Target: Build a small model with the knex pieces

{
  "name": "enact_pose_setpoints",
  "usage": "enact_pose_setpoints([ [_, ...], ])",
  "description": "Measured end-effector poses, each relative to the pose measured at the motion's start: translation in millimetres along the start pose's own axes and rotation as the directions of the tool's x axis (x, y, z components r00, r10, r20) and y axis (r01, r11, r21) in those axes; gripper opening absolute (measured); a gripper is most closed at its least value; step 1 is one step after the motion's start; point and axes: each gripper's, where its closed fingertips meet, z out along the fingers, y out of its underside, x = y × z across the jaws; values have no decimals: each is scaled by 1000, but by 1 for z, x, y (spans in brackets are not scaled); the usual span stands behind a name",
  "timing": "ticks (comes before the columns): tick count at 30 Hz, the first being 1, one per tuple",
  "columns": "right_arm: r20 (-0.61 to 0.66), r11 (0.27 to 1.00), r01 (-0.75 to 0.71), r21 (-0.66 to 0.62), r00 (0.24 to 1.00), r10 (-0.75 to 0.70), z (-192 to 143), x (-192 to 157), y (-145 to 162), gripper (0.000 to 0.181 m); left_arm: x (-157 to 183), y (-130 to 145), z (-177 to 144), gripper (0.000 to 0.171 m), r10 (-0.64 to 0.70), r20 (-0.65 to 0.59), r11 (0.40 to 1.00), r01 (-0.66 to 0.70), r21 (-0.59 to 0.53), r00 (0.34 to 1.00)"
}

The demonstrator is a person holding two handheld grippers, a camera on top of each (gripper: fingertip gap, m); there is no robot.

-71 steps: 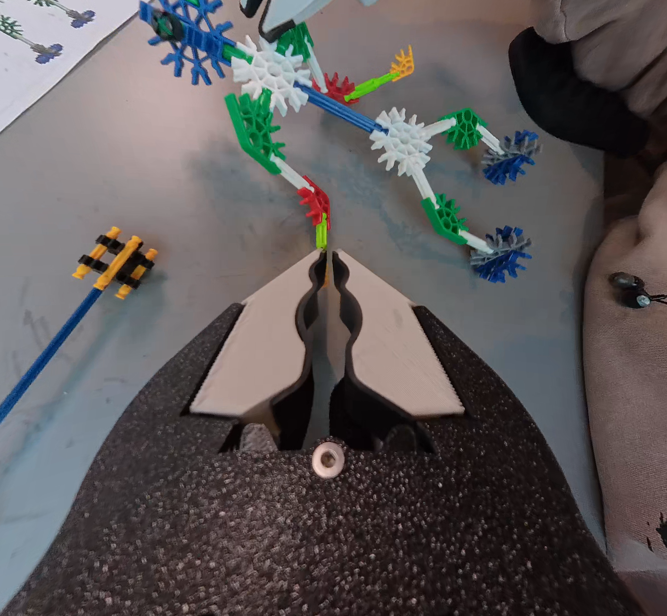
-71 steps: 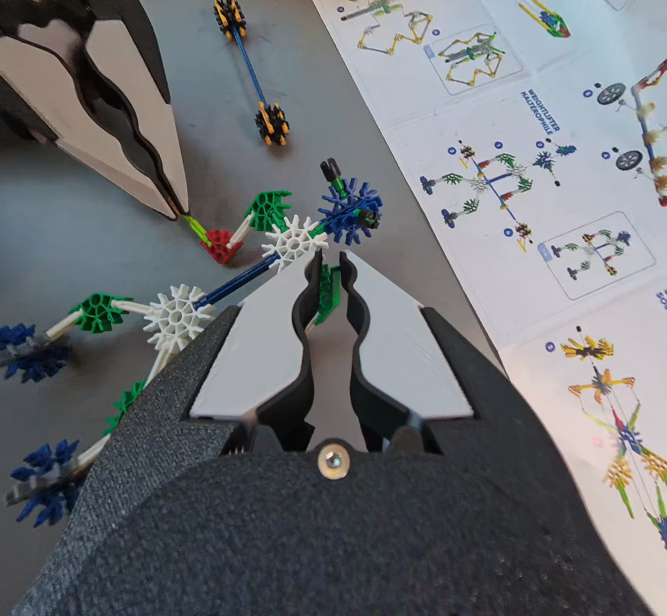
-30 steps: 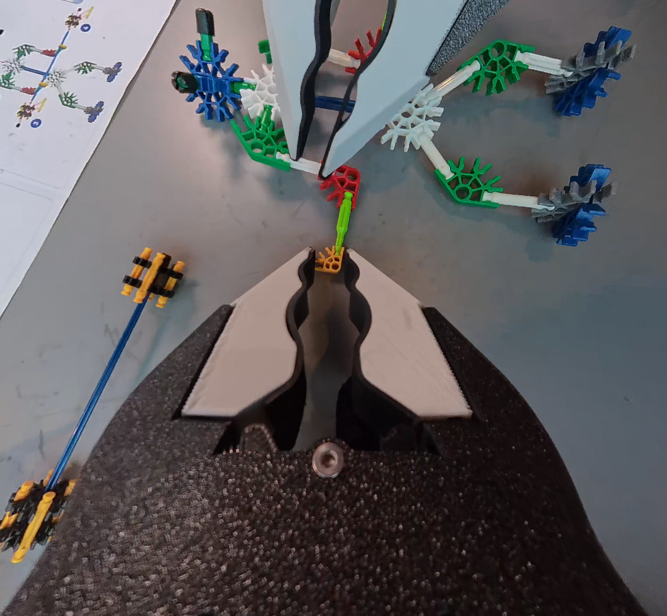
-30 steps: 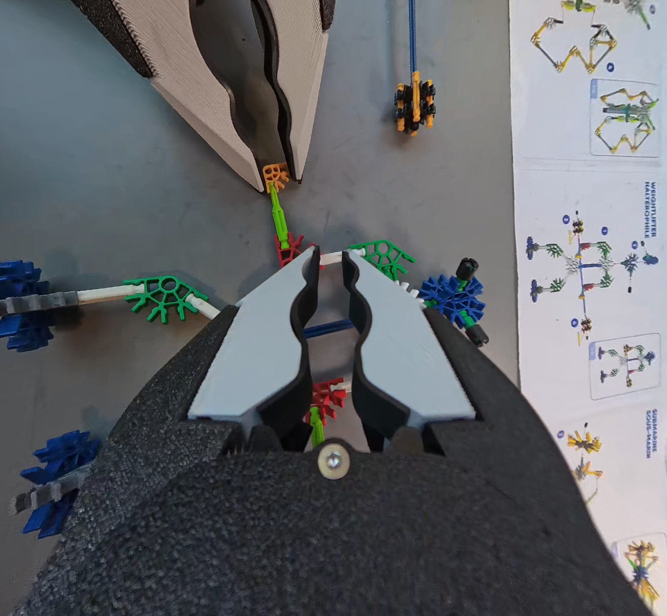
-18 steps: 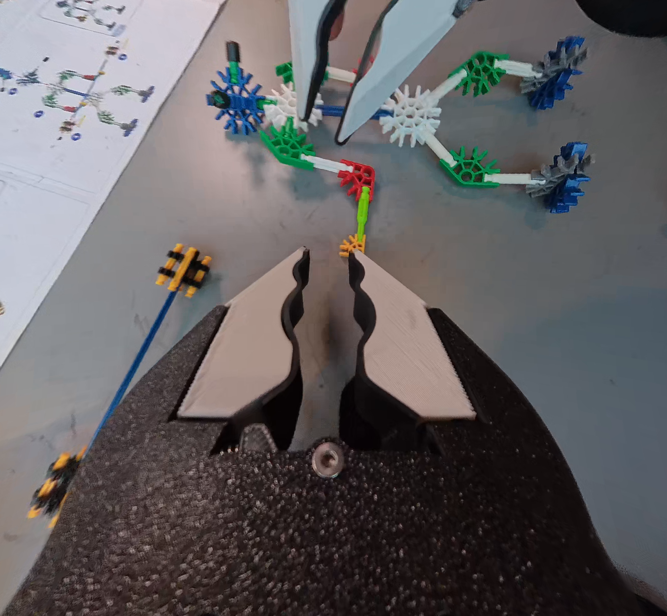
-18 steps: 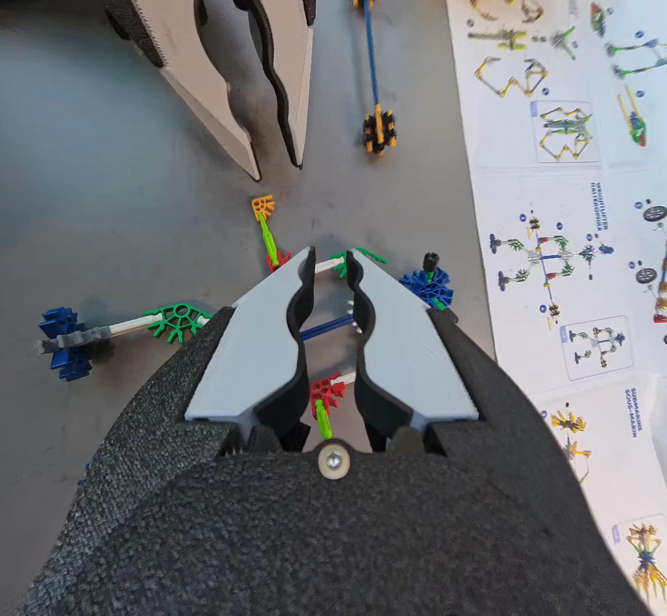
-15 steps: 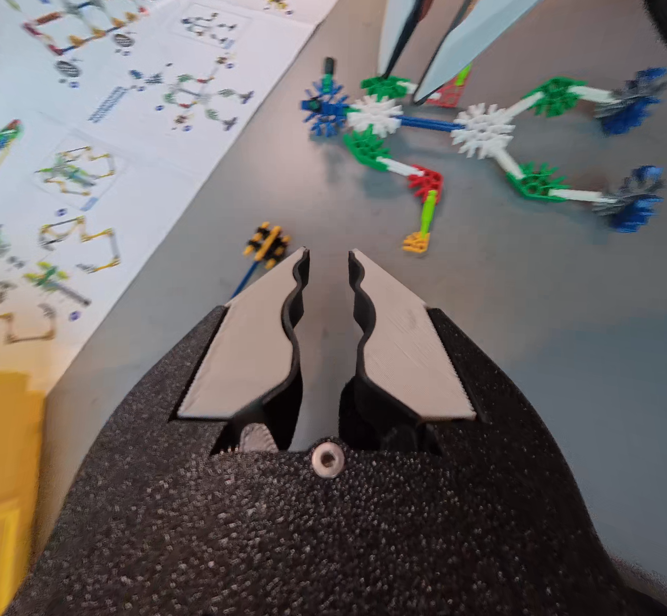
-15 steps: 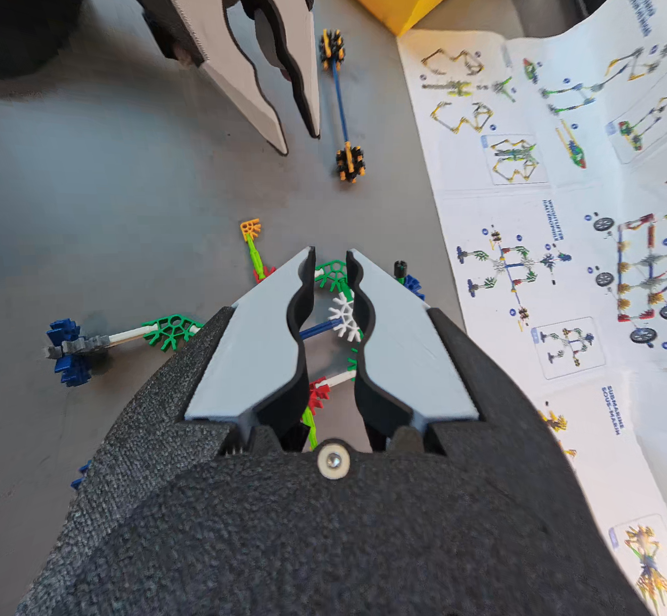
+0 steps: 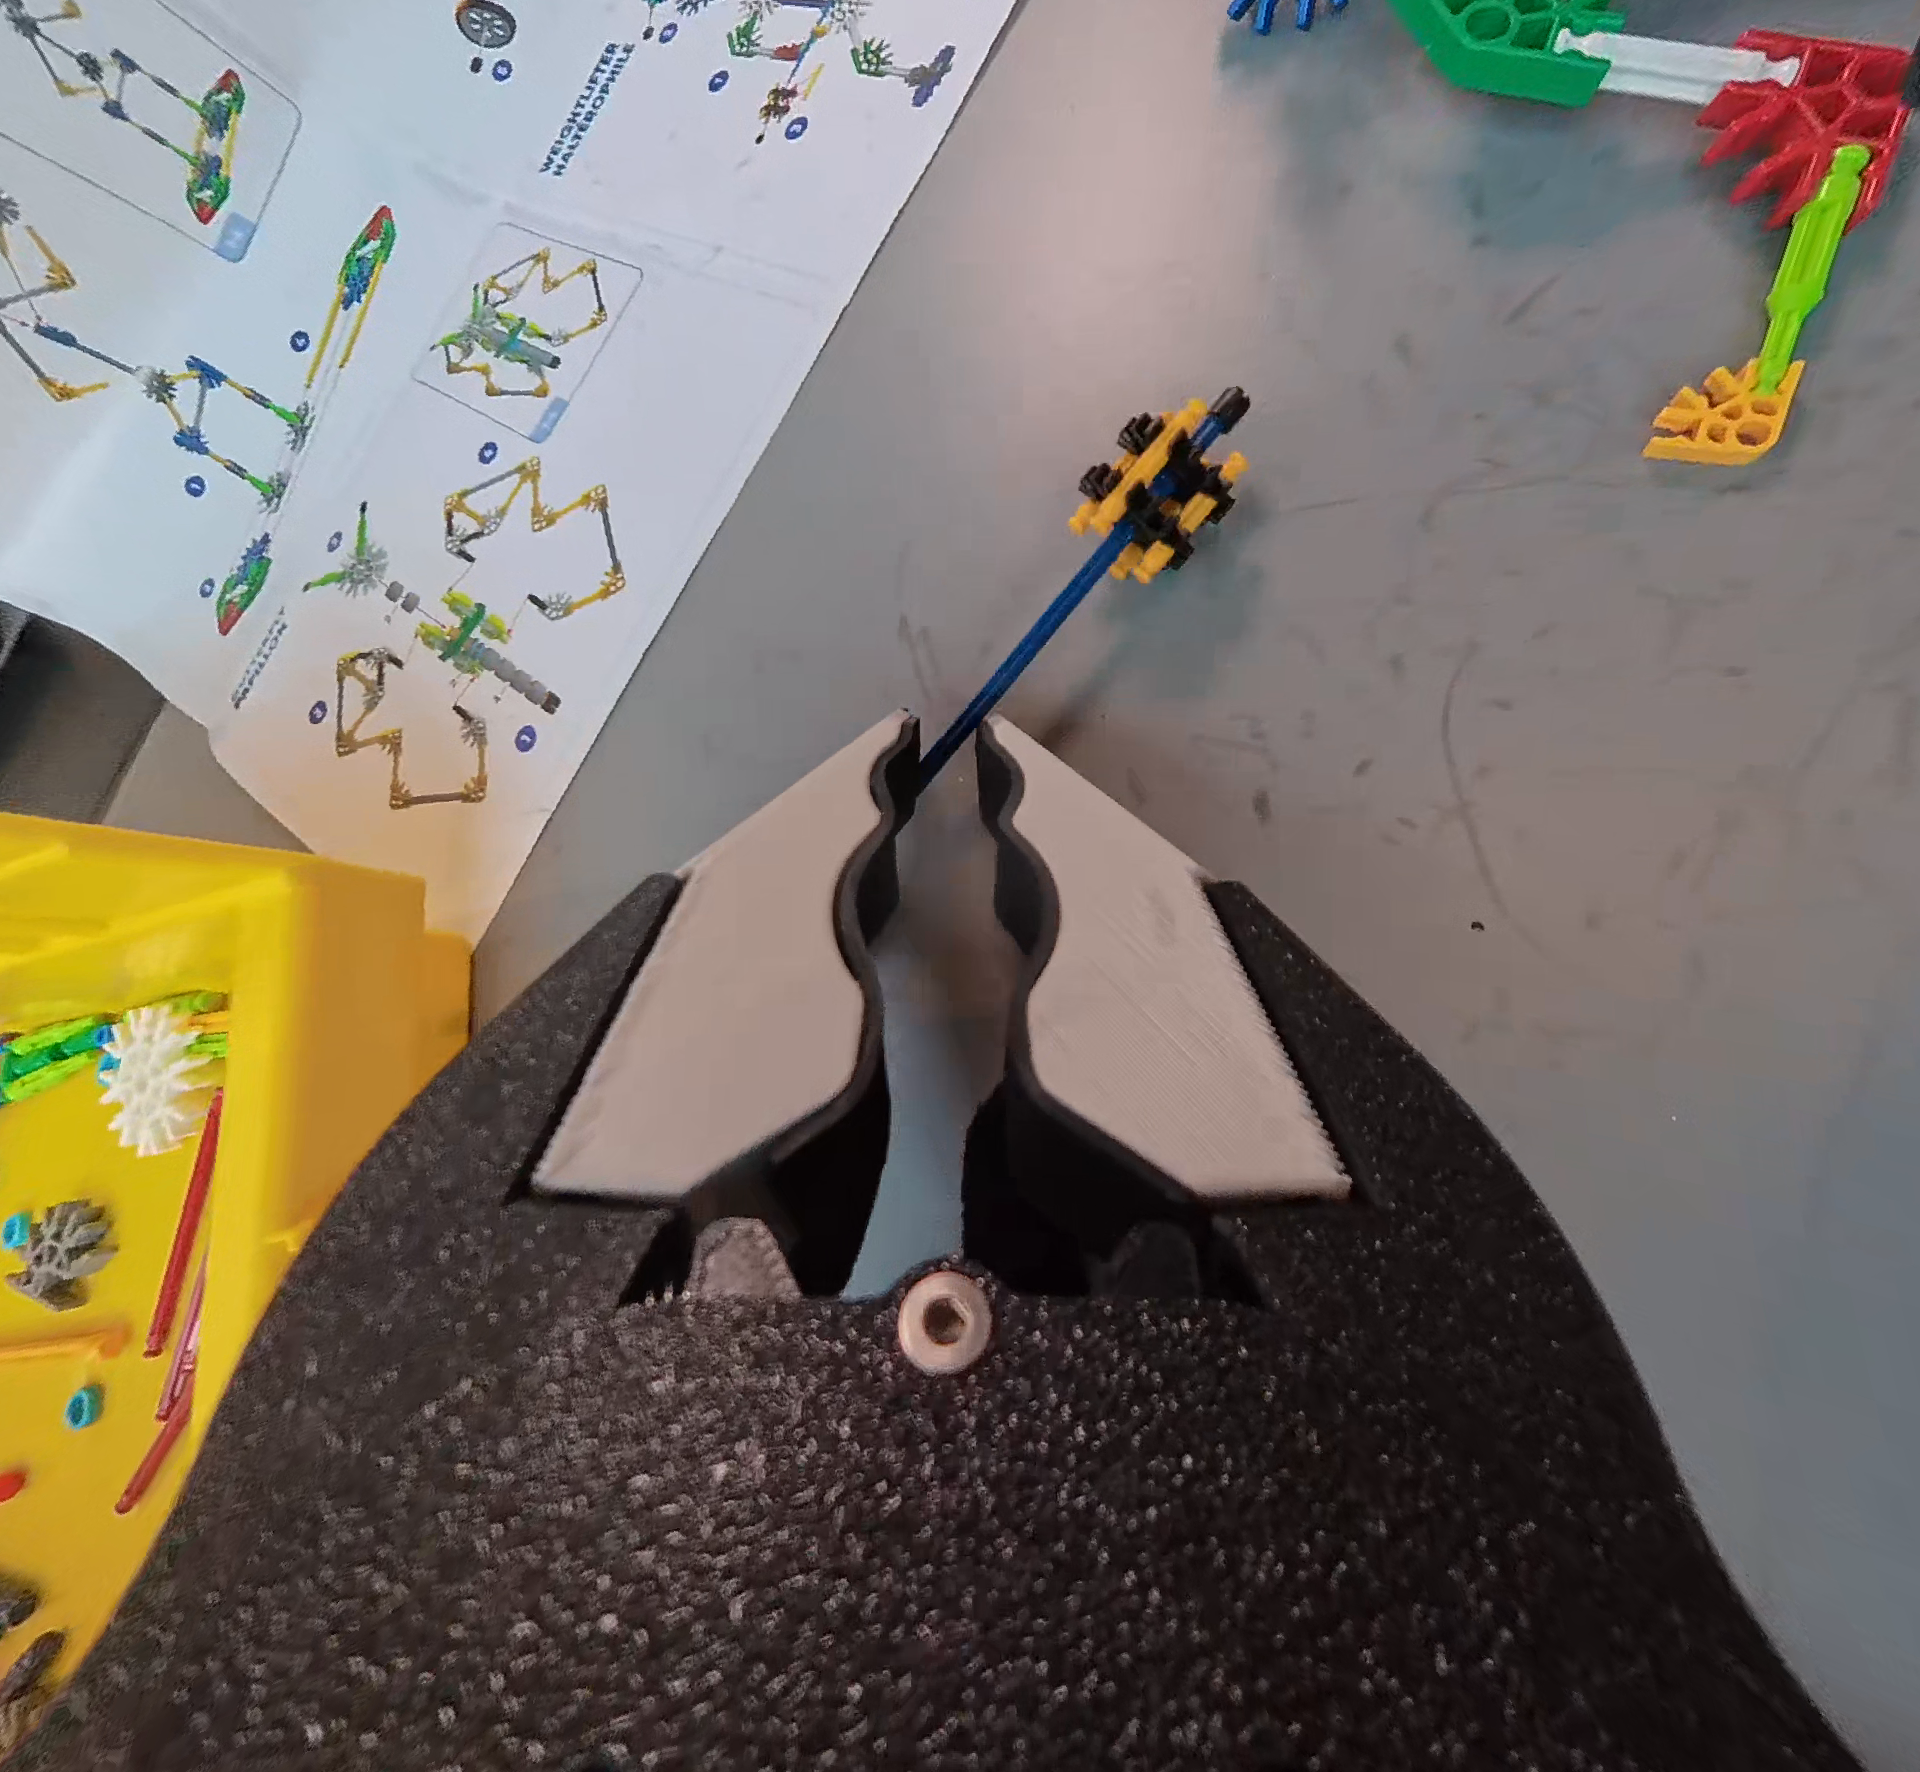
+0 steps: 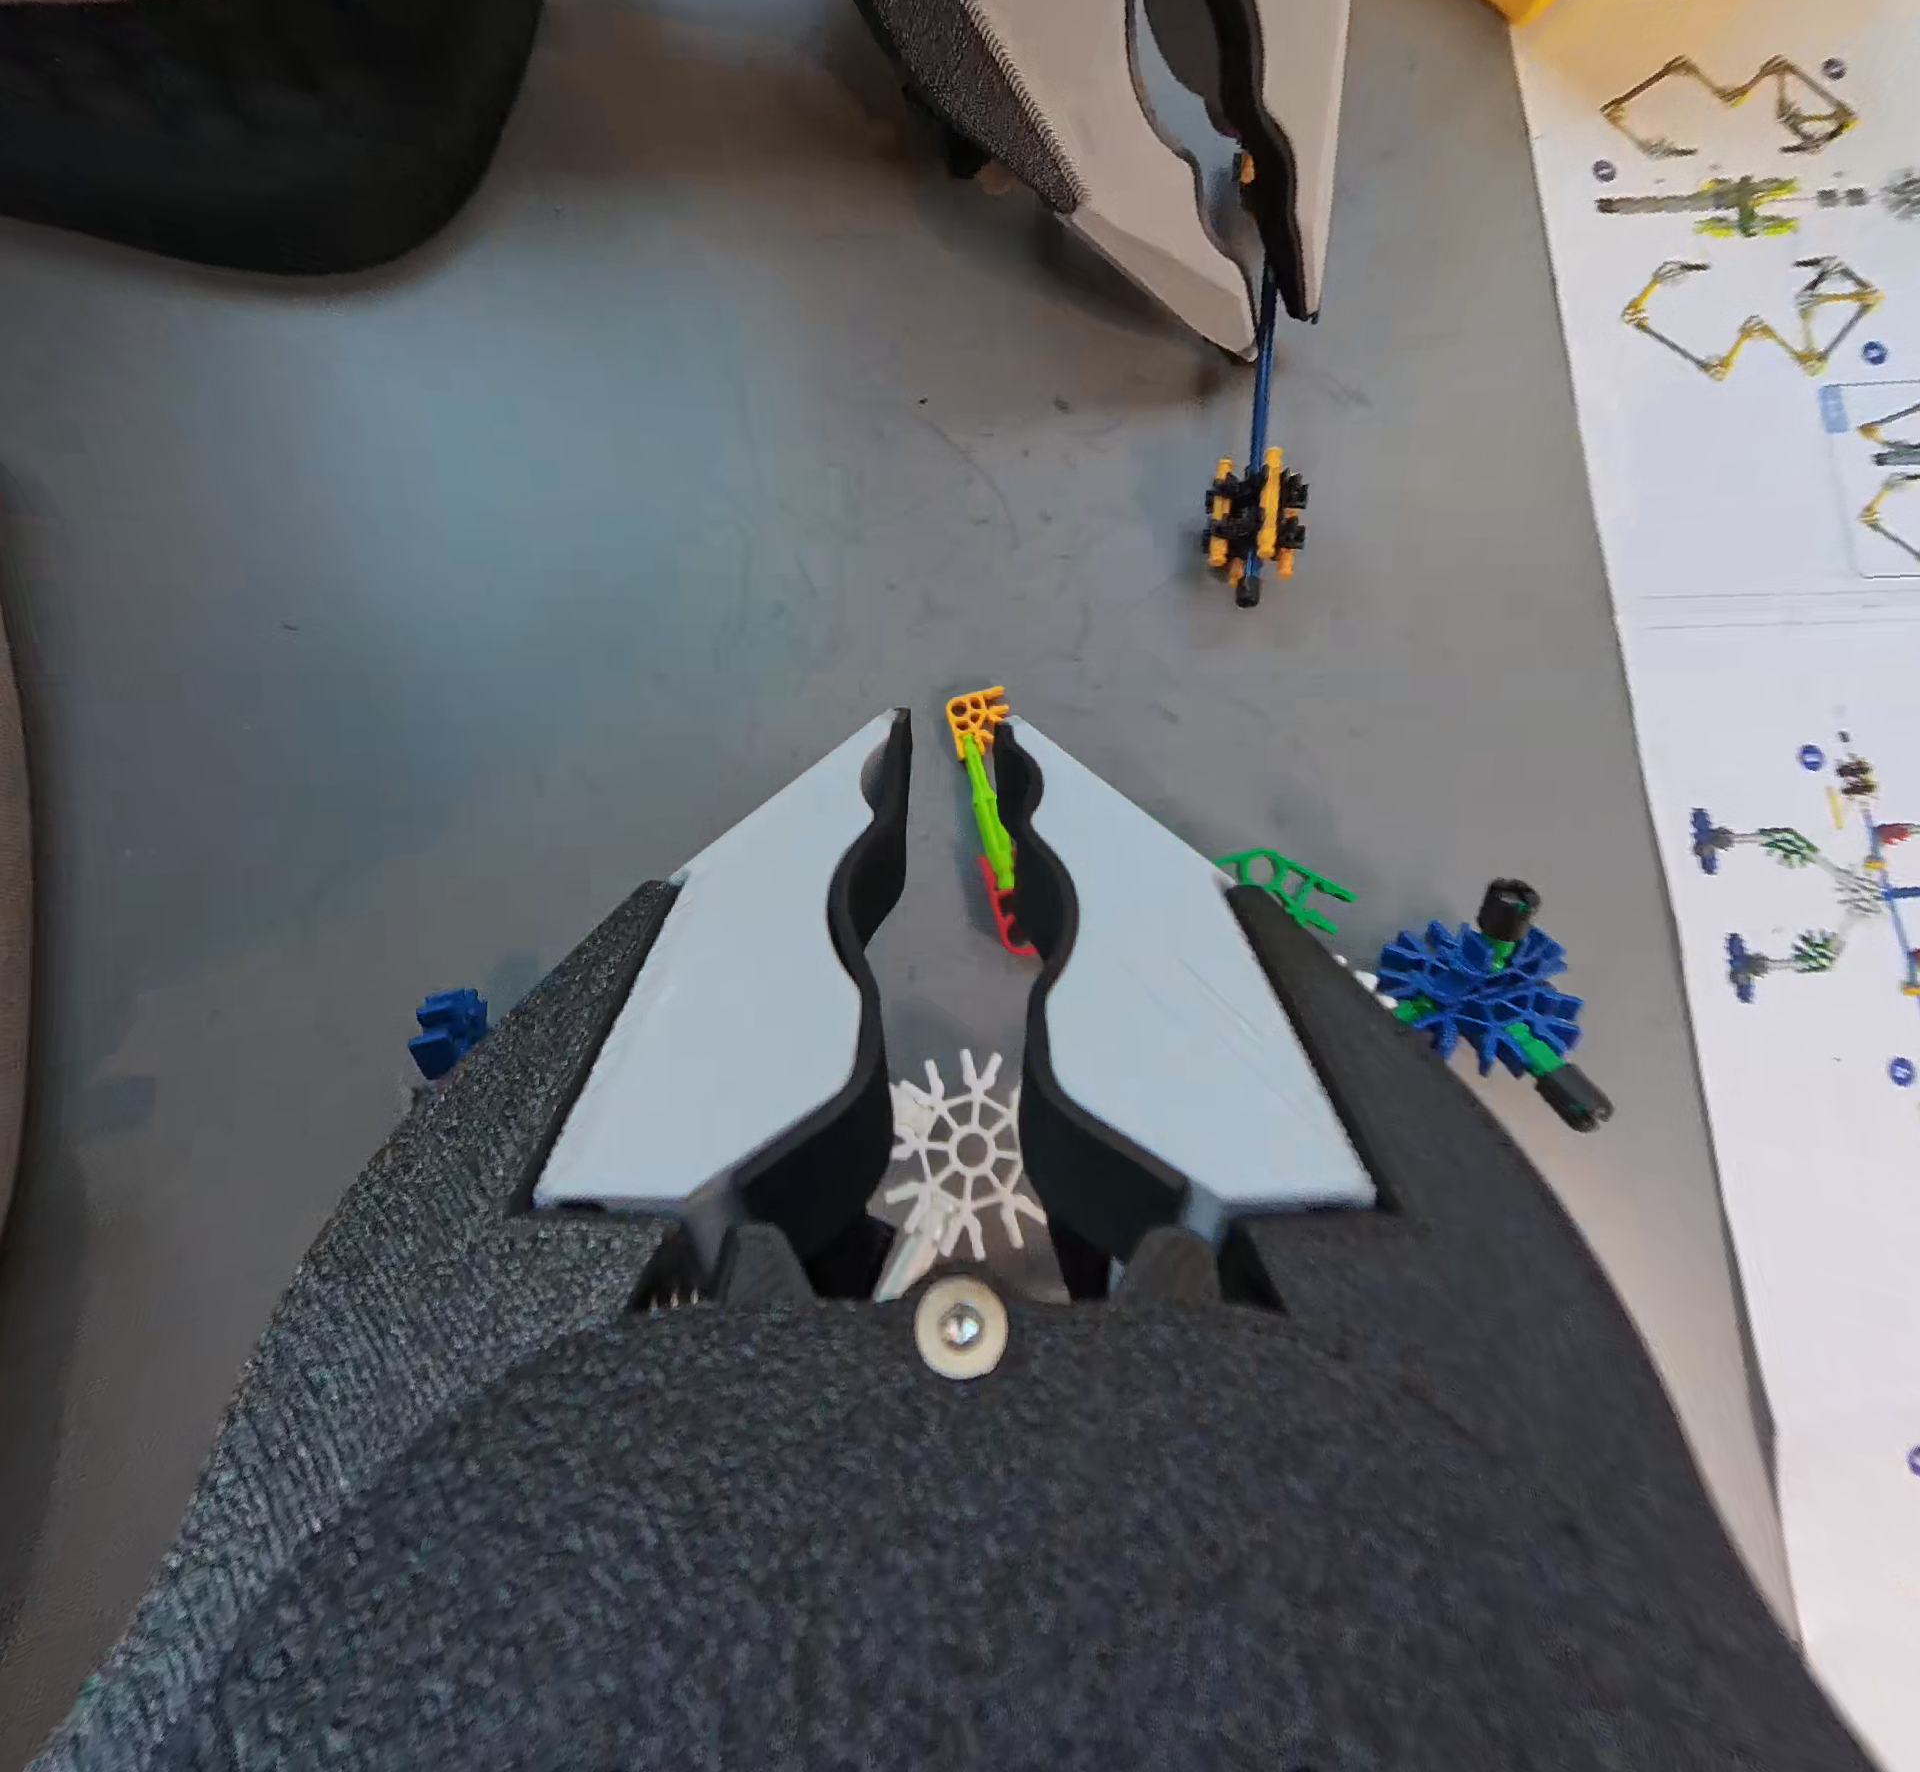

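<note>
The thin blue plastic rod [image 9: 1023, 647] with 1 yellow-and-black hub is straddled by the left gripper [image 9: 943, 727], jaws slightly parted, running toward upper right; the right gripper [image 10: 951, 725] is held empty, jaws parted.

Near end of blue rod [image 9: 1023, 652] hidden between left gripper [image 9: 945, 725] fingers; contact unclear. Toy figure [image 9: 1621, 49] cut off top-right, mostly covered by right gripper [image 10: 951, 720]. Yellow bin [image 9: 312, 943] cropped, blurred.

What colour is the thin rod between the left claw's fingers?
Dark blue. The rod carries a yellow-and-black hub at its far end; the left wrist view shows it best.
</note>
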Motion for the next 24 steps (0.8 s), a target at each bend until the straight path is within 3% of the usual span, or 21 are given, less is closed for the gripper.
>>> enact_pose_setpoints([
  [7,-16,993,-24,-113,1000,22,22,-3,11,17,6,-1,-3,9,70,14,997,-69,-29,997],
  [14,50,960,158,-231,987,-150,10,-10,41,0,14,-18,-13,3,115,21,993,-116,11,993],
  [18,50,946,163,-280,987,-155,-7,0,58,0,30,-39,-19,3,53,-71,992,-44,119,996],
  [22,23,987,56,-153,998,-53,-19,5,37,12,49,-59,-22,3,-37,-208,976,80,202,977],
  [24,-21,989,22,-146,999,-25,-15,12,33,19,57,-66,-23,3,-66,-260,967,126,221,963],
])
